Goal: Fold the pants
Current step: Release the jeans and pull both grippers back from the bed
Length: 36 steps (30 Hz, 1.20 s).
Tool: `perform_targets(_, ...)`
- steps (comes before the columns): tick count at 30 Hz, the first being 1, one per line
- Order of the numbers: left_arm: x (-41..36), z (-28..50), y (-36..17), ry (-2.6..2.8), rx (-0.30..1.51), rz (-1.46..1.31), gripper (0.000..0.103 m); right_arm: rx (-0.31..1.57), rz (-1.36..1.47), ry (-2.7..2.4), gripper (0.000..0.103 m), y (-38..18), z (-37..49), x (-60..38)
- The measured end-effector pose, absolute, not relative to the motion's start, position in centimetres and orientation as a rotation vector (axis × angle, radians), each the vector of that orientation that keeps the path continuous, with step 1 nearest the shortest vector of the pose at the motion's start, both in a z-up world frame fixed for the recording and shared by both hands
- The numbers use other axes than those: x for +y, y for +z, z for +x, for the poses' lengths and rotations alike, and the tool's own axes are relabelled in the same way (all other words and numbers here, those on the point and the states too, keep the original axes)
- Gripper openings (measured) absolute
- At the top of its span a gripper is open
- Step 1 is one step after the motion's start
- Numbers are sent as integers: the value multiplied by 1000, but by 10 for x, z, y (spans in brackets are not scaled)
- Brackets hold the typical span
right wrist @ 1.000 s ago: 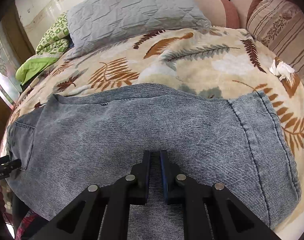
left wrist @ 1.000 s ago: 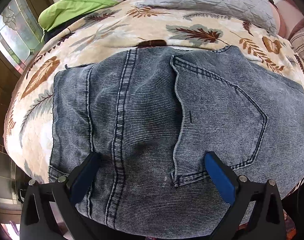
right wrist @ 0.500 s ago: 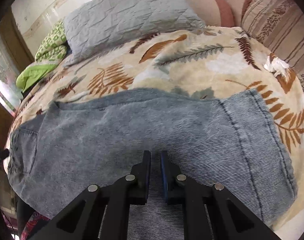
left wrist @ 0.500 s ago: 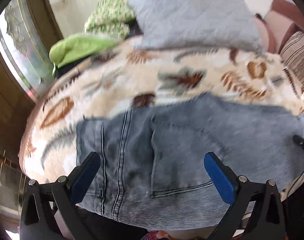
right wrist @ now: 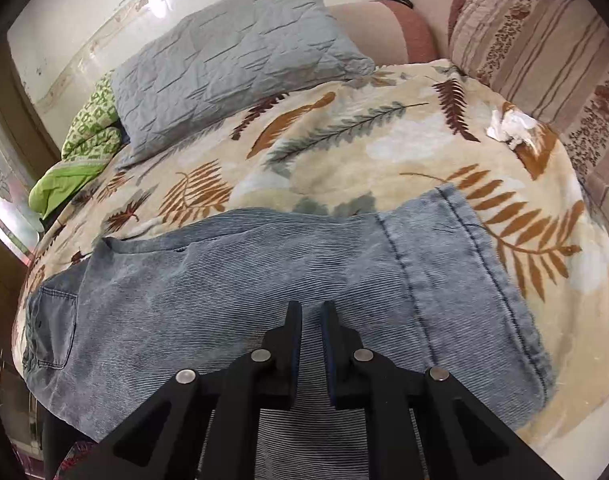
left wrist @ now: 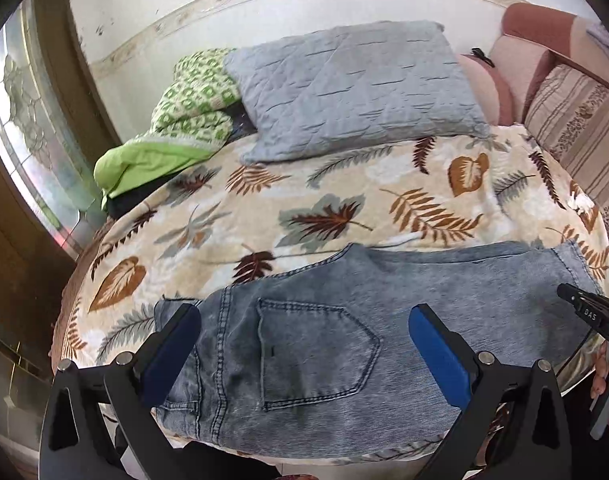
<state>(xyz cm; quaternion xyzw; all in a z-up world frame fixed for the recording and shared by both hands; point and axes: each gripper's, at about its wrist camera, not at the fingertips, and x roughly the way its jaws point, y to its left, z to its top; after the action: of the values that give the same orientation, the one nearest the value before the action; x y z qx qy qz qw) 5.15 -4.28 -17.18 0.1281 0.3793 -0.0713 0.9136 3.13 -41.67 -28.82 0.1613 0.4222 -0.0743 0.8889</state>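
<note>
Right gripper [right wrist: 312, 314]: jaws pressed together, a fold of the pants [right wrist: 224, 280] pinched between the pads at the near edge. Left gripper [left wrist: 304, 340]: jaws spread wide, nothing between them, above the back pocket [left wrist: 316, 352] without touching. Pants lie flat across the near edge of the leaf-print blanket [left wrist: 344, 200], waist end at left, hem toward the right. Grey pillow [left wrist: 352, 88] rests at the far side of the bed; green patterned quilt [left wrist: 184, 120] just beside it. Crumpled white tissue [right wrist: 508, 124] lies well apart from the hem.
</note>
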Motion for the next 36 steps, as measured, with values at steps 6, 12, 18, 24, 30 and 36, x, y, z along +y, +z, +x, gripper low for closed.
perform_targets(6,-67,47,-169,-175,768,307,103,909,384,-174,12,-294,31,-429)
perform_targets(12,-87,40,-165,-195,745,354,103,948,419,-180,12,-302,37,-435)
perform_targets(18,-98,39,-161,-198,725,379,103,892,471,-181,12,-295,34,-443)
perform_targets(24,-102,37,-157,-201,703,397,103,840,471,-192,12,-285,33,-442)
perform_targets(30,-102,36,-150,-204,672,397,103,896,433,-203,12,-293,45,-436)
perform_targets(36,-105,34,-148,-201,647,416,103,929,455,-215,12,-306,52,-440)
